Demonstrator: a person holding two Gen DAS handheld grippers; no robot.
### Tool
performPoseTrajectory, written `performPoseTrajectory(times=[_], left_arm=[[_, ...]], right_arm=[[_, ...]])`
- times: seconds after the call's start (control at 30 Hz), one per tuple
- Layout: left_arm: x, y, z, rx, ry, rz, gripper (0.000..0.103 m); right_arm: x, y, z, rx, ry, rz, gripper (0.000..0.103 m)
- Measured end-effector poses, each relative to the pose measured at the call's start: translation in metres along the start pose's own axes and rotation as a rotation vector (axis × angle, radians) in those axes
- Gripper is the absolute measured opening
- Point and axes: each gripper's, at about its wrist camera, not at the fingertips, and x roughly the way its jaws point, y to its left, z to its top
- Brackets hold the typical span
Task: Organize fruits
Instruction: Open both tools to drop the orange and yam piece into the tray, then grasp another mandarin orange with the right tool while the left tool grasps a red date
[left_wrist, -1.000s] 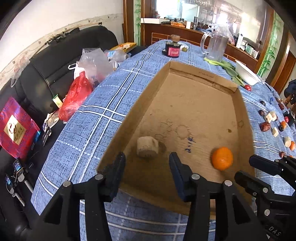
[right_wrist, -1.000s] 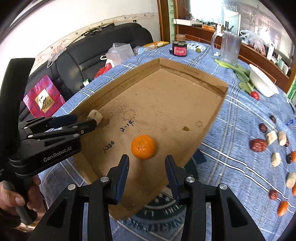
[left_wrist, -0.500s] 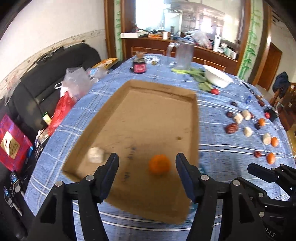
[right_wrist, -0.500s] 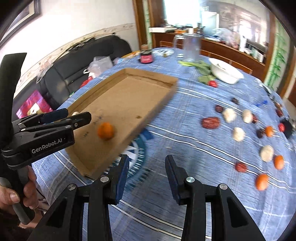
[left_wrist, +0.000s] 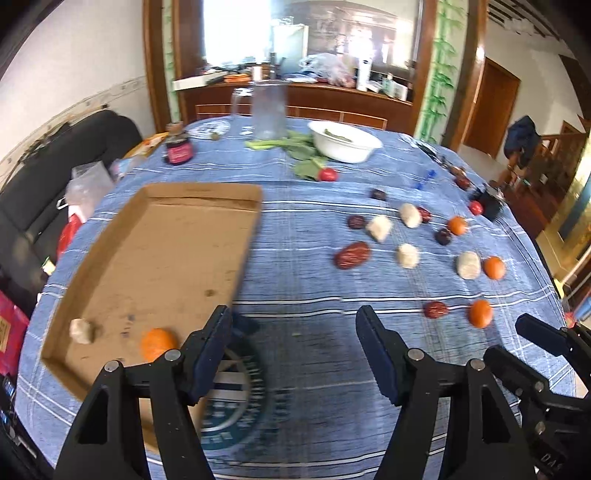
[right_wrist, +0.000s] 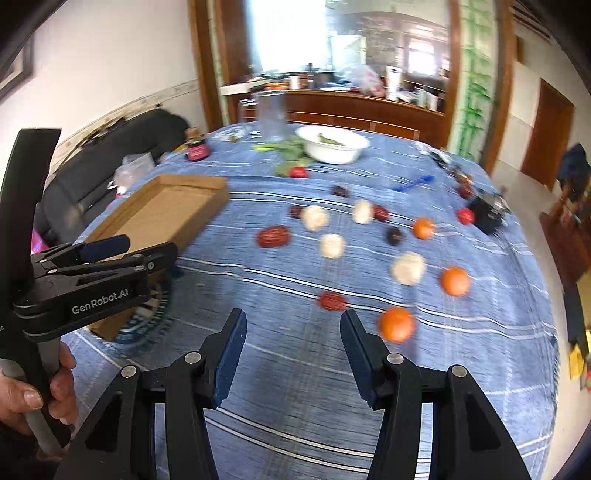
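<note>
Fruits (left_wrist: 406, 254) lie scattered on the blue striped tablecloth (left_wrist: 295, 258), spread from my twelve o'clock round to two o'clock in the left wrist view: small oranges, dark red dates and pale lumps, all apart from one another. My cardboard tray (left_wrist: 122, 236) sits at ten o'clock, and inside it, near its closest edge, rest one orange (left_wrist: 157, 343) and one pale lump (left_wrist: 82, 331), a little apart.

My left gripper (left_wrist: 293, 347) hangs above bare cloth with nothing between its fingers, and its jaws are opening. My right gripper (right_wrist: 293, 341) is likewise empty and opening over the cloth; in its view an orange (right_wrist: 397, 324) sits just beside the right finger at one o'clock, and a red date (right_wrist: 331, 301) lies just past the fingertips at twelve. A white bowl (left_wrist: 345, 140) stands at the far side of the table, at twelve o'clock.
</note>
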Motion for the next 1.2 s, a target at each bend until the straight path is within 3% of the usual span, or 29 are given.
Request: performPoseTrajectory(times=[0.07,0.27,0.4,0.77,0.83,0.9,0.97,1.2], left_arm=[[0.005,-0.014,0.0,0.012,0.004,-0.008,0.076],[0.021,-0.045,-0.003,0.041,0.038,-0.02,0.076],[0.029,-0.056,-0.005,0.052,0.058,-0.015,0.076],[0.039,-0.065,-0.009,0.064,0.091,0.008,0.076],[0.041,-0.067,-0.009,0.066,0.096,-0.001,0.076],[0.044,-0.072,-0.008,0.071,0.105,-0.013,0.076],[0.048,-0.079,-0.007,0.079,0.122,-0.035,0.076],[0.064,-0.117,-0.004,0.129,0.164,-0.111,0.076]], right_arm=[[-0.003,-0.021,-0.004,0.034,0.001,-0.023,0.057],[0.002,-0.083,-0.02,0.136,0.038,-0.082,0.057],[0.021,-0.109,-0.026,0.188,0.091,-0.051,0.057],[0.076,-0.091,-0.011,0.072,0.16,0.063,0.056],[0.082,-0.093,-0.012,0.069,0.166,0.068,0.045],[0.083,-0.097,-0.011,0.072,0.159,0.076,0.034],[0.079,-0.106,-0.011,0.107,0.149,0.099,0.034],[0.052,-0.124,-0.02,0.105,0.109,0.033,0.034]])
